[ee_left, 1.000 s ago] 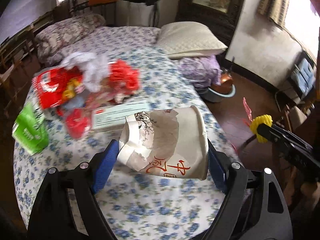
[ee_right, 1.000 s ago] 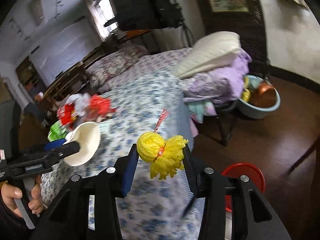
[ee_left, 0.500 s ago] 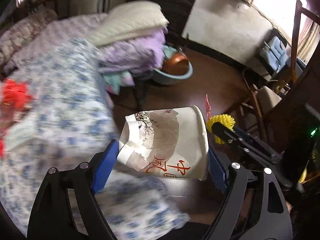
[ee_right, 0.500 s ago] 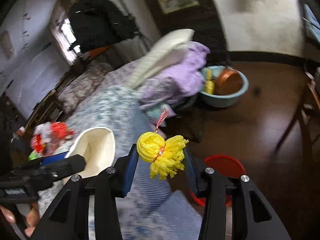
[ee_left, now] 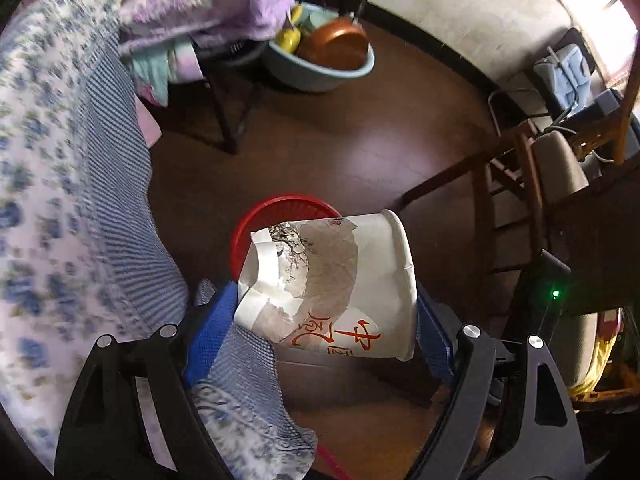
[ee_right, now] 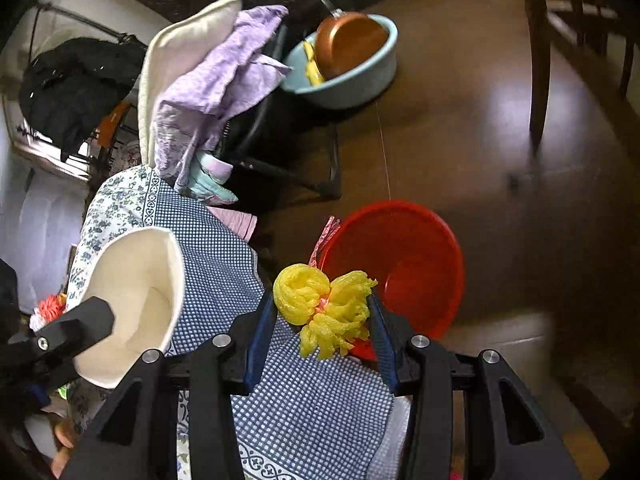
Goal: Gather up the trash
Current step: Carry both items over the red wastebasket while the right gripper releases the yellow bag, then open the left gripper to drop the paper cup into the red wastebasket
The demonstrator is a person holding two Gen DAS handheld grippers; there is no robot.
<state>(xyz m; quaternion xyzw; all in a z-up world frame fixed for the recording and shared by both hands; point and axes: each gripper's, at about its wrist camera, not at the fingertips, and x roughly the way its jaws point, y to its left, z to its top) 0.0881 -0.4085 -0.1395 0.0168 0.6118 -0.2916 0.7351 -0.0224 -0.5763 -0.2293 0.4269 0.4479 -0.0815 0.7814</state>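
My left gripper (ee_left: 320, 320) is shut on a crumpled white paper cup (ee_left: 332, 284) with red characters and a torn grey print; the cup lies on its side between the blue pads. Behind it a red plastic basin (ee_left: 280, 208) sits on the dark floor. My right gripper (ee_right: 320, 316) is shut on a yellow foam net wad (ee_right: 324, 308) with a pink strip, hanging at the near rim of the red basin (ee_right: 400, 260). From the right wrist, the cup (ee_right: 136, 300) shows its open white mouth at the left, over the bed's edge.
The bed's floral and checked cover (ee_left: 60, 184) fills the left. A pale blue tub (ee_left: 320, 68) with a copper pan stands on the floor beyond, next to a stool piled with purple cloth (ee_right: 208, 92). Wooden chairs (ee_left: 532, 184) stand at the right.
Both grippers have swung off the bed and tipped downward toward the floor, each keeping its load. The red basin has come into view below them; the bed's trash pile has left the left view.
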